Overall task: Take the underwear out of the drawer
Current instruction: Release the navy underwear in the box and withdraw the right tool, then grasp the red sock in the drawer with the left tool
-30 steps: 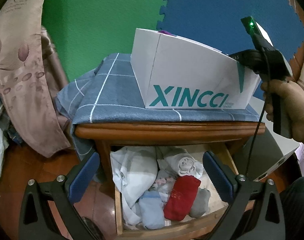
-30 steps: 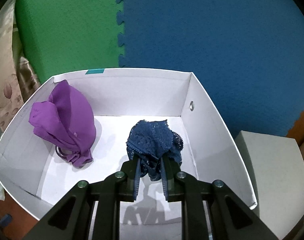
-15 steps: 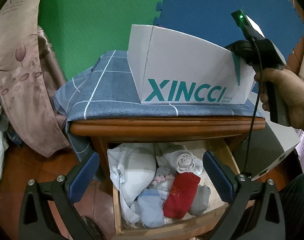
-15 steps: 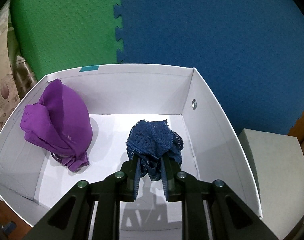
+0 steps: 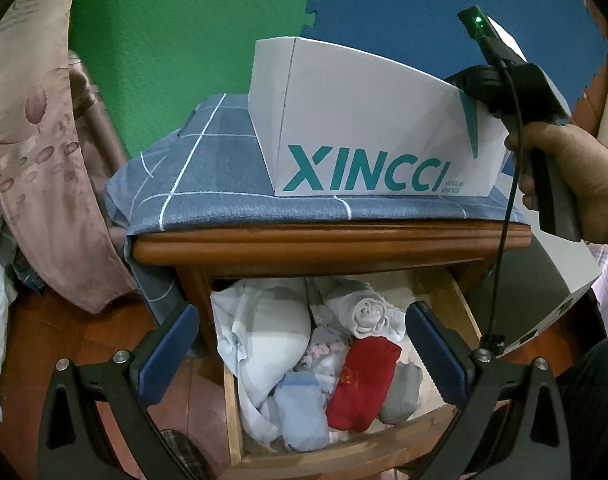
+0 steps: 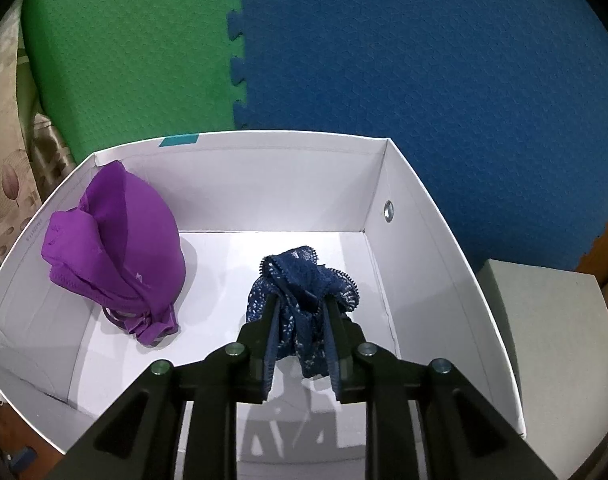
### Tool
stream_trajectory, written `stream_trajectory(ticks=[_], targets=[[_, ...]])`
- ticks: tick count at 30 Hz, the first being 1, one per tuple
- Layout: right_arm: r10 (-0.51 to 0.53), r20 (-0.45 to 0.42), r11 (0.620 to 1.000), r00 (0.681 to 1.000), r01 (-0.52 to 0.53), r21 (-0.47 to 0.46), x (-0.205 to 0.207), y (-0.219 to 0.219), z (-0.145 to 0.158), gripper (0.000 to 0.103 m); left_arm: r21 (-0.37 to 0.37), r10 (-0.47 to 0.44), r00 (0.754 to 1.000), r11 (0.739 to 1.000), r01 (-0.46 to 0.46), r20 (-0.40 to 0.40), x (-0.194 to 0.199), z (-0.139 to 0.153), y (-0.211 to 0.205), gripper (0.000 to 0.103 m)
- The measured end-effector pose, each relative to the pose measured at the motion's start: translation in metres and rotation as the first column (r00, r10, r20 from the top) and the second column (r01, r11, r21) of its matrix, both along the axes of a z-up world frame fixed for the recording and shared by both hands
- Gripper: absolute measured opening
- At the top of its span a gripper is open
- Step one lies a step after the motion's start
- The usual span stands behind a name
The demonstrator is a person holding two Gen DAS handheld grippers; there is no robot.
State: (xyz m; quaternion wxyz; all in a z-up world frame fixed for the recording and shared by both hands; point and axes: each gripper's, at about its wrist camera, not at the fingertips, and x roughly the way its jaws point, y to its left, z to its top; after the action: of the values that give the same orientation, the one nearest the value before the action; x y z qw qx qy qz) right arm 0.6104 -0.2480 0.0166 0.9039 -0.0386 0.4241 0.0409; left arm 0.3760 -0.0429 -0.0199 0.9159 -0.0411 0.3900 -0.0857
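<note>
1. The right tongs (image 6: 300, 312) reach down into the white shoe box (image 6: 444, 264), near its right wall, and their jaws have just been easing apart with the navy lace underwear (image 6: 300, 280) between them.
2. The lace bunches up between the two blue pads and touches both, so the grip is loosened but the pads are not clear of the cloth.
3. The navy piece hangs just over the box floor, at its right half.
4. A purple bra (image 6: 116, 252) lies against the left wall of the same box, well apart from the navy piece.
5. The left tongs (image 5: 300, 344) stand wide apart with nothing between them, hovering above the open drawer (image 5: 328, 448).
6. The drawer holds rolled and folded garments: a red piece (image 5: 364, 384), a light blue one (image 5: 300, 412), a white roll (image 5: 364, 312) and a pale folded cloth (image 5: 260, 332).
7. The box sits on a blue checked cloth (image 5: 208, 184) spread over the wooden table (image 5: 328, 244), directly above the drawer.
8. A person's hand (image 5: 576, 176) grips the right tool's handle at the box's right end.
</note>
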Motion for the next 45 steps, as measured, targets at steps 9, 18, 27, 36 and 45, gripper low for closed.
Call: stream_trajectory(ticks=[9, 18, 27, 36, 45], targets=[[0.018, 0.021, 1.0, 1.0, -0.018, 0.017, -0.002, 0.0, -0.001, 0.049, 0.018, -0.025, 0.999, 1.0, 0.026, -0.027, 0.0, -0.012, -0.005, 0.102], [0.037, 0.25, 0.993, 0.967, -0.062, 0.096, -0.057, -0.032, 0.08, 0.071, 0.043, -0.068, 0.996, 0.997, 0.07, -0.063, -0.003, -0.033, -0.012, 0.102], [0.079, 0.321, 0.997, 0.944, -0.067, -0.049, -0.206, -0.108, 0.03, 0.084, 0.059, -0.093, 0.984, 0.993, 0.103, -0.149, -0.012, -0.065, -0.025, 0.102], [0.039, 0.21, 0.992, 0.977, -0.063, 0.113, -0.226, -0.131, -0.029, 0.084, 0.203, -0.142, 0.953, 0.959, 0.199, -0.268, 0.001, -0.08, -0.078, 0.102], [-0.061, 0.03, 0.936, 0.998, 0.047, 0.349, -0.212, -0.176, -0.06, 0.084, 0.253, -0.037, 0.901, 0.954, 0.16, -0.432, 0.036, -0.117, -0.117, 0.099]])
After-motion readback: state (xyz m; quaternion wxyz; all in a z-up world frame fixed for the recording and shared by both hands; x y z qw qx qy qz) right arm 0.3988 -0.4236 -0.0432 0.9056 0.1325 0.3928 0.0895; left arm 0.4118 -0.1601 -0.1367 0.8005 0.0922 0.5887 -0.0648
